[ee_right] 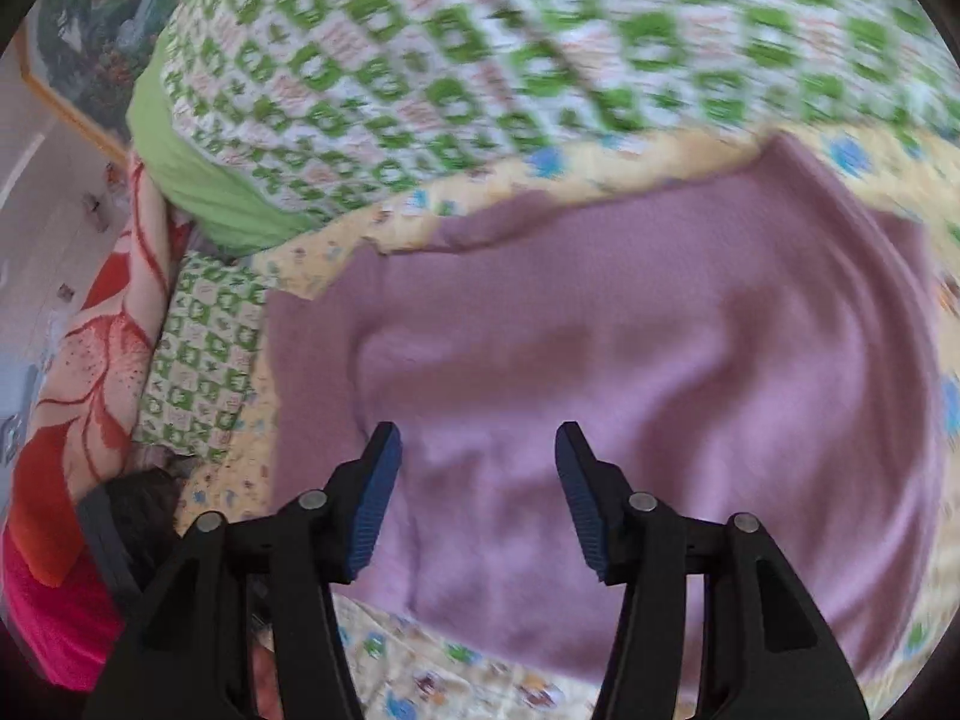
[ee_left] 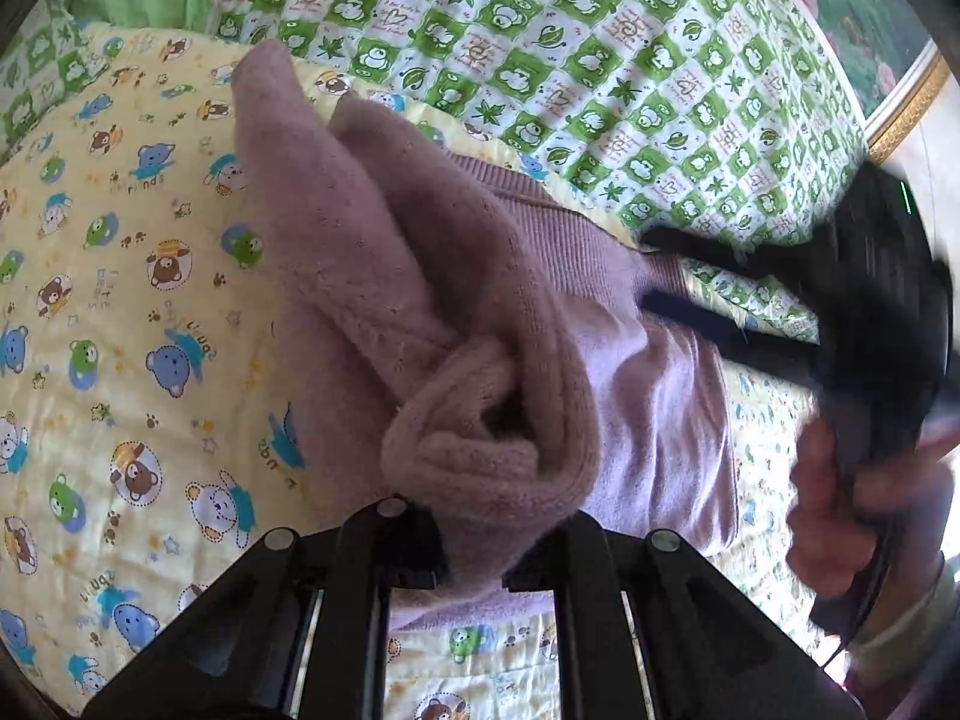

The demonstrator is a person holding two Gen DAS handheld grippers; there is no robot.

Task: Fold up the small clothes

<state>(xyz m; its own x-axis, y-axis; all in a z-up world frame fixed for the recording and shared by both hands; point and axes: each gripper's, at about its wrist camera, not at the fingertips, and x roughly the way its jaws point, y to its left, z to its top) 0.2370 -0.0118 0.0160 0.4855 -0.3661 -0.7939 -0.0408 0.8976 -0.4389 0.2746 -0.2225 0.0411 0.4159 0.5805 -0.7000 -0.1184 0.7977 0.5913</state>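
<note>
A small mauve knit garment (ee_left: 456, 324) lies on a yellow bear-print quilt (ee_left: 120, 276). My left gripper (ee_left: 474, 546) is shut on a bunched fold of the garment and holds it lifted; the fingertips are hidden by the cloth. In the right wrist view the garment (ee_right: 630, 360) lies spread flat below my right gripper (ee_right: 477, 450), which is open and empty just above it. The right gripper also shows in the left wrist view (ee_left: 678, 270), blurred, at the garment's right edge, with a hand (ee_left: 864, 510) on its handle.
A green-and-white frog-print blanket (ee_left: 600, 60) lies behind the quilt, also in the right wrist view (ee_right: 480, 48). A red floral cloth (ee_right: 90, 360) and a pink item (ee_right: 48, 618) lie at the left. A framed picture (ee_left: 900, 102) is at the far right.
</note>
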